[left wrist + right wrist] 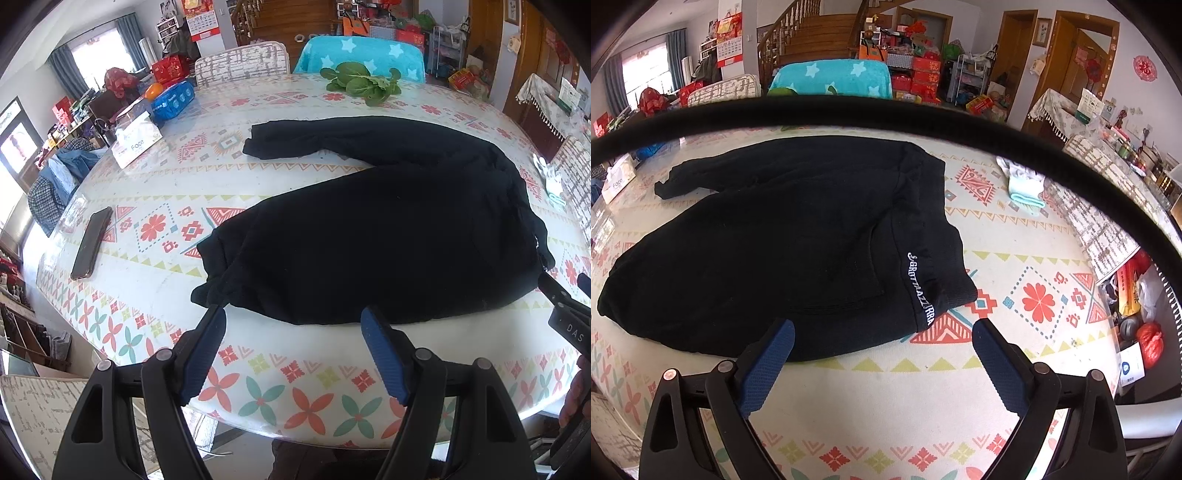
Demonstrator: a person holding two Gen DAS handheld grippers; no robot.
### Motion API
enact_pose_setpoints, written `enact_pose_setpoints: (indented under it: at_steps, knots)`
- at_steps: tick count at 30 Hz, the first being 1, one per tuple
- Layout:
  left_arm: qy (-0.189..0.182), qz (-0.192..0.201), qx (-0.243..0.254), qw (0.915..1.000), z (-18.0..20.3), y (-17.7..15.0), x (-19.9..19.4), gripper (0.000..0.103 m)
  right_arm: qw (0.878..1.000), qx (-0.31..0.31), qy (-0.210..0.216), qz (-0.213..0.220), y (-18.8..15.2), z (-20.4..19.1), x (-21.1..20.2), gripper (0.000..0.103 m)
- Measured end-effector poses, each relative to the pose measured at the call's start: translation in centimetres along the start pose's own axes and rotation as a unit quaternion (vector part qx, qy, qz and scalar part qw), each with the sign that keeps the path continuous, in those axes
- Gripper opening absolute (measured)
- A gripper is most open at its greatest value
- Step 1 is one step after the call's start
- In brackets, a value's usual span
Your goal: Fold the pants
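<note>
Pants (388, 229) lie across the table (280, 384), phone (91, 243) left, greens (360, 83) behind.

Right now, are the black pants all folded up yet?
Not yet. Done: the black fabric pants lie spread on the patterned tablecloth, legs apart, no fold made. In hand: nothing; the left gripper stands open at the near leg's edge, and the right gripper stands open at the waistband. Left: grasping the pants and every fold.

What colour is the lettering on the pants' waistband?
White lettering on black pants, clearest in the right wrist view.
</note>
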State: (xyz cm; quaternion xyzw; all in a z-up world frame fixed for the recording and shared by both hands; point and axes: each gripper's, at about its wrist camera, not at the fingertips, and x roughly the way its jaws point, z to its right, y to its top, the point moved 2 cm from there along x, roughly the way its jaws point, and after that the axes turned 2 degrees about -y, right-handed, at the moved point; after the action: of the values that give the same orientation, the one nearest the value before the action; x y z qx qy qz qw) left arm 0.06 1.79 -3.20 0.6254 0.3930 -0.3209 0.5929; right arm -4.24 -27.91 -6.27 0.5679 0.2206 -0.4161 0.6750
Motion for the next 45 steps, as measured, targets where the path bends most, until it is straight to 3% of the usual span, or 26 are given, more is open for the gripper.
enact_pose_setpoints:
  at_steps: [15,24,29,34,39,45]
  knots:
    - [-0.007,-0.006,-0.002,1.0,0.3,0.0,0.2,0.075,0.999,0.028,-0.003,-0.025,-0.8,2.4,0.6,0.095]
    - [0.012,-0.019,-0.012,0.9997,-1.6,1.3,1.5,0.075,0.999,0.015,0.0,-0.046,0.2,2.3,2.5,0.095]
    - [0.009,-0.013,-0.018,0.9997,-3.6,4.9,2.7,0.075,0.998,0.021,0.013,-0.049,3.2,2.3,3.5,0.095]
    - [-0.015,-0.011,-0.058,0.9981,-7.2,11.0,5.0,0.075,0.998,0.047,0.024,-0.041,7.5,3.2,3.5,0.095]
    - [-0.028,-0.005,-0.067,0.9973,-9.5,17.3,8.8,0.075,0.995,0.076,0.049,-0.045,12.7,4.5,4.8,0.095]
    - [-0.059,-0.031,-0.086,0.994,-11.0,23.4,15.5,0.075,0.994,0.091,0.045,-0.05,18.6,5.4,7.5,0.095]
